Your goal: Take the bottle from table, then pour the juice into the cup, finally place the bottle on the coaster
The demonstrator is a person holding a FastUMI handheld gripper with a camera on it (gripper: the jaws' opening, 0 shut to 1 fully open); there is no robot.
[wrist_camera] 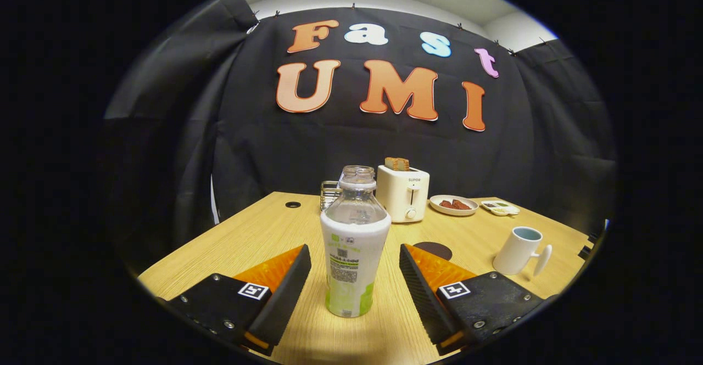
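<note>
A clear, uncapped bottle (pixel 354 244) with a white and green label stands upright on the wooden table (pixel 258 233), right between my two fingers. My gripper (pixel 355 269) is open, with a gap on each side of the bottle, so neither finger touches it. A white cup (pixel 519 251) with its handle to the right stands beyond the right finger, off to the right. The dark round coaster (pixel 434 250) lies flat just beyond the right fingertip, between the bottle and the cup, partly hidden by that finger.
At the back of the table stands a white toaster (pixel 403 192) with bread in it, with a small wire rack (pixel 329 194) to its left behind the bottle. A plate of food (pixel 453 205) and a small dish (pixel 500 207) lie to its right. A cable hole (pixel 293 205) sits back left.
</note>
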